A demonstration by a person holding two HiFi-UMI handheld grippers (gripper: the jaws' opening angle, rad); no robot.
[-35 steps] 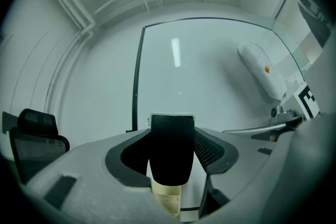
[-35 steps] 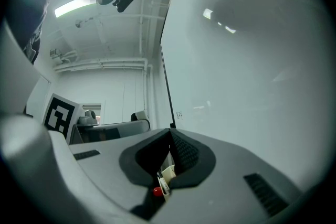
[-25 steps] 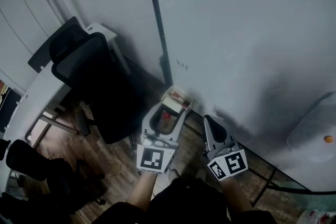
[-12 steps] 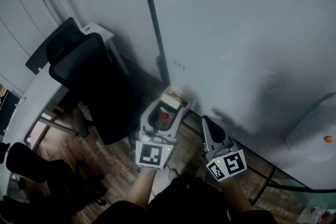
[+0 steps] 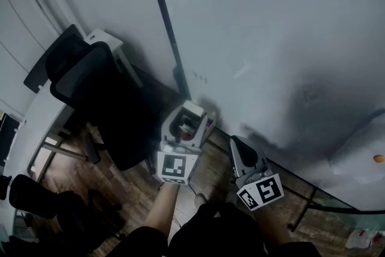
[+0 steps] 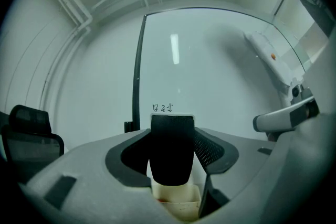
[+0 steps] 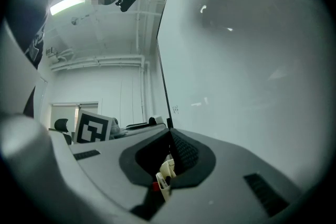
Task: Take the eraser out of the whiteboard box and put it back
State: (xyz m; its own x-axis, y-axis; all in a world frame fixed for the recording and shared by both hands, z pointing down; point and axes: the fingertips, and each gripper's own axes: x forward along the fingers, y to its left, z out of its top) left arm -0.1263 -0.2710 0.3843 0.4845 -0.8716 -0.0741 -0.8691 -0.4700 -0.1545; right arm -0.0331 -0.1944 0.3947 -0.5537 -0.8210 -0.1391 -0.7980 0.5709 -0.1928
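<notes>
In the left gripper view a black eraser (image 6: 170,152) stands upright between the jaws, and my left gripper (image 6: 173,168) is shut on it. Right below it is the white whiteboard box (image 6: 176,201). In the head view the left gripper (image 5: 183,129) hangs over that box (image 5: 192,109), which is fixed at the whiteboard's lower left edge and holds something red. My right gripper (image 5: 239,144) is a little to the right, near the board, with its jaws together and nothing in them. Past its fingertips (image 7: 173,139), the right gripper view shows white markers (image 7: 165,173) in the box.
The large whiteboard (image 5: 271,39) fills the upper right, with a black frame bar (image 5: 162,27) on its left side. A black office chair (image 5: 90,87) and a white desk (image 5: 36,117) stand to the left on the wooden floor. The board's stand leg (image 5: 307,207) is at lower right.
My left gripper has moved a little forward and up over the box. The head view has shifted, so the chair and board sit further left. The right gripper has hardly moved.
</notes>
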